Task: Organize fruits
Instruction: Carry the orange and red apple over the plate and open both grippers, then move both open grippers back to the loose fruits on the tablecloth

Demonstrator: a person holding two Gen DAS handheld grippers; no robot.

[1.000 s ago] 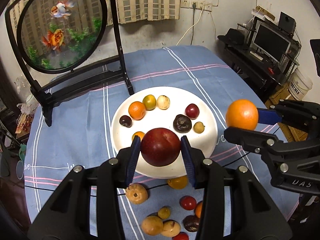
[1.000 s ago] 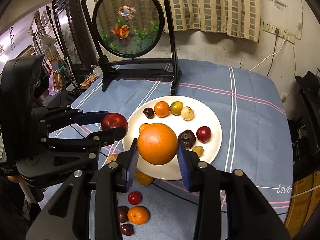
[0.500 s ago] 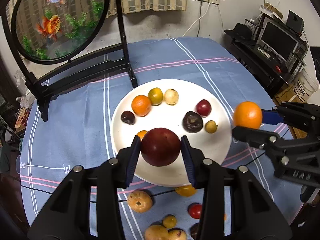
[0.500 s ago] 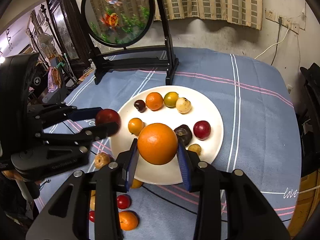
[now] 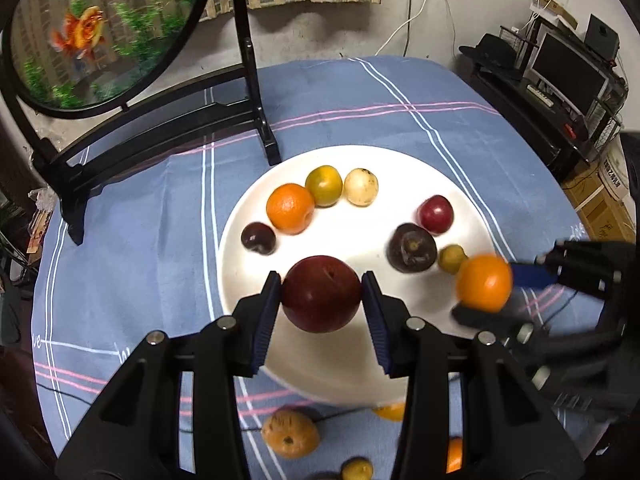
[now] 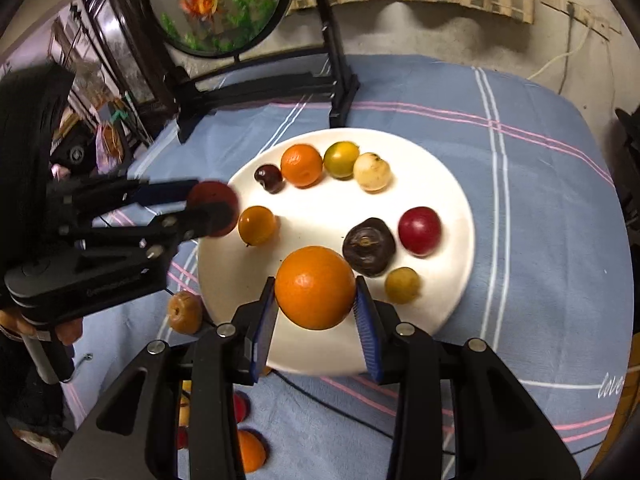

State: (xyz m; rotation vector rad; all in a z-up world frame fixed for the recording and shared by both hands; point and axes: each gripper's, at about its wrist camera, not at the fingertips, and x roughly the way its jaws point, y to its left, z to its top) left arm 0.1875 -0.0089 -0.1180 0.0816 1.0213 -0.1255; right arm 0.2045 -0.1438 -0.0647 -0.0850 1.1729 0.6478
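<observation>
My left gripper (image 5: pixel 322 294) is shut on a dark red apple (image 5: pixel 322 293), held over the near left part of the white plate (image 5: pixel 352 376). My right gripper (image 6: pixel 315 288) is shut on a large orange (image 6: pixel 315 286) above the plate's (image 6: pixel 440 184) near edge. Each gripper shows in the other view: the right one with its orange (image 5: pixel 484 282) at the plate's right rim, the left one with the apple (image 6: pixel 214 208) at the plate's left rim. Several small fruits lie on the plate, among them a tangerine (image 5: pixel 290 208), a dark plum (image 5: pixel 412 247) and a red plum (image 6: pixel 419 230).
Loose fruits lie on the blue striped tablecloth (image 5: pixel 132 216) in front of the plate, such as a brown wrinkled one (image 5: pixel 290 434). A round fish picture on a black stand (image 5: pixel 160 108) rises behind the plate. A desk with a monitor (image 5: pixel 568 68) stands to the right.
Both grippers have sunk and moved forward over the plate with their fruits still held. The plate looks larger and closer in both views.
</observation>
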